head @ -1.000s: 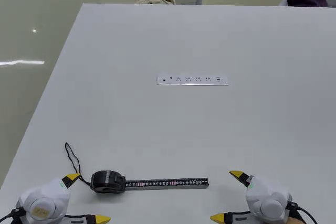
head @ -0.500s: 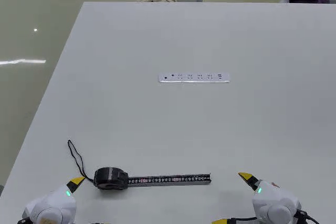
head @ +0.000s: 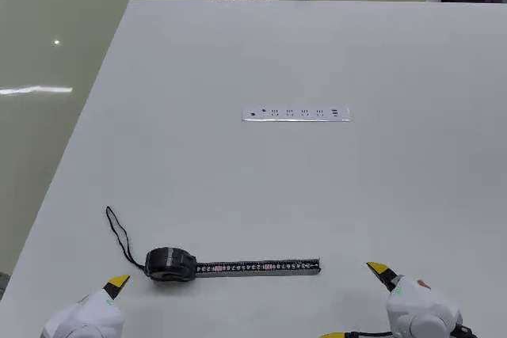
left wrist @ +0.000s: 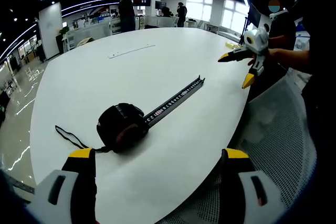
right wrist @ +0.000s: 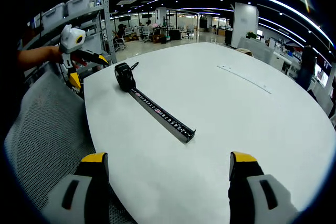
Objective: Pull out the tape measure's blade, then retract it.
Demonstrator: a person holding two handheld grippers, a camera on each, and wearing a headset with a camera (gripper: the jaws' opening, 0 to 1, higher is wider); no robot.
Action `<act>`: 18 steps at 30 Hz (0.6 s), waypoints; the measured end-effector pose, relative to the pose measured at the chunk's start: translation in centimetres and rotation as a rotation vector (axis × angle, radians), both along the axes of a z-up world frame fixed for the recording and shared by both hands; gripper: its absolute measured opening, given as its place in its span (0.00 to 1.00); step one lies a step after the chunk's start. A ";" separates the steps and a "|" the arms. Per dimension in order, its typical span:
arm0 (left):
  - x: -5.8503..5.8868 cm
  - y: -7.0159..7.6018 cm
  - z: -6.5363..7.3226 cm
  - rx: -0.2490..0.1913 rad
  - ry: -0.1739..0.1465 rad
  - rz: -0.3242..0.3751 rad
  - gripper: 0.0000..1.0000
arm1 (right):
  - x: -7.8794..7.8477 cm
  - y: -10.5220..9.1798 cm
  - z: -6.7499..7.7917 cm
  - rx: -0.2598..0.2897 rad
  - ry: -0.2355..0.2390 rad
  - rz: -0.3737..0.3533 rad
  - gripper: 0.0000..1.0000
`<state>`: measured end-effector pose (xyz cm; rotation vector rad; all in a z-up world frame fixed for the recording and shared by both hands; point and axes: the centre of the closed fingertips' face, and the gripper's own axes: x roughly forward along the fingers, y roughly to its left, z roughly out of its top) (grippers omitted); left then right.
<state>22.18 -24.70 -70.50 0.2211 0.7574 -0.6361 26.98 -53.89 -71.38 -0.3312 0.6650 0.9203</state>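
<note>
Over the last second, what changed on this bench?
The left gripper and the right gripper both drew back toward the person, away from the tape measure, jaws open, nothing gripped or released. The tape measure stayed put on the table with its blade out; the power strip too. The slight upward shift is the camera.

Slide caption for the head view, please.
Tape measure on the table, blade out, left gripper and right gripper open and clear of it.
</note>
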 end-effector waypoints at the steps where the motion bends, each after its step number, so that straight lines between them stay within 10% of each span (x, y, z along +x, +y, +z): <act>1: 0.0 0.0 0.0 -0.002 -0.001 0.007 0.99 | -0.1 0.0 0.0 -0.002 0.000 -0.001 0.97; 18: -0.2 -1.2 -0.5 -0.013 0.002 0.080 0.98 | -0.6 0.2 0.0 0.008 0.011 -0.031 0.97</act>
